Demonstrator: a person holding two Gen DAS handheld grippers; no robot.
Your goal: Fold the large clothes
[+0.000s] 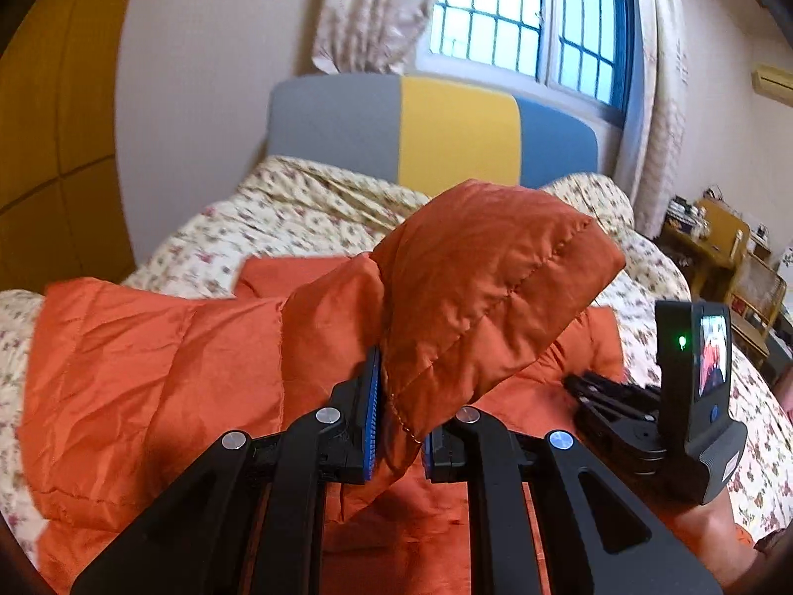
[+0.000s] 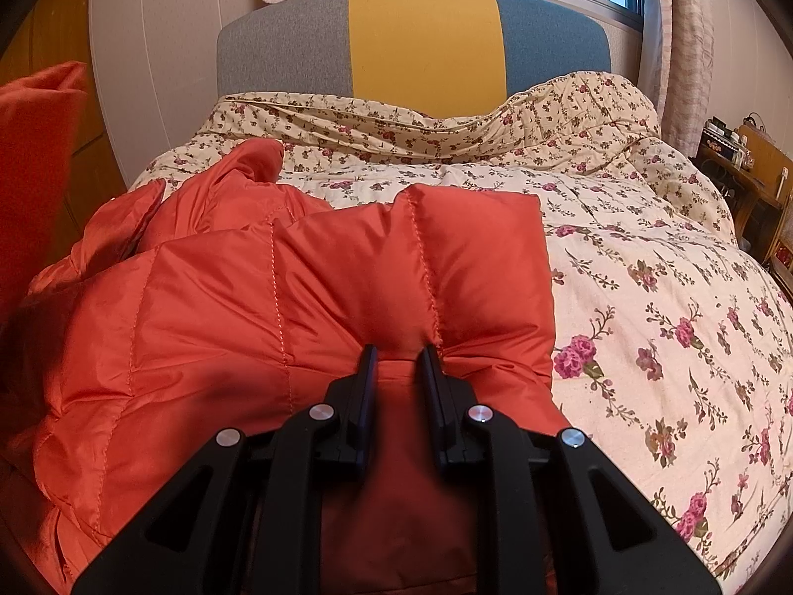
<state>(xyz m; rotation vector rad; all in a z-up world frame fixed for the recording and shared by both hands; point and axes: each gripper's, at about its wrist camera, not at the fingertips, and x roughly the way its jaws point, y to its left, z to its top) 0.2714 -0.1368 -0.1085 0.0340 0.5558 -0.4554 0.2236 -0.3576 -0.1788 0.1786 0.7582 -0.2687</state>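
Jacket [image 2: 297, 297], orange, quilted, puffy

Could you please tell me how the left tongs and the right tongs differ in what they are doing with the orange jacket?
The left tongs hold a flap of the orange jacket lifted clear of the bed, while the right tongs pinch a fold that lies on the bed. The left tongs' flap drapes over them; the right tongs' fold only bunches between the fingers. Both are shut on the same jacket.
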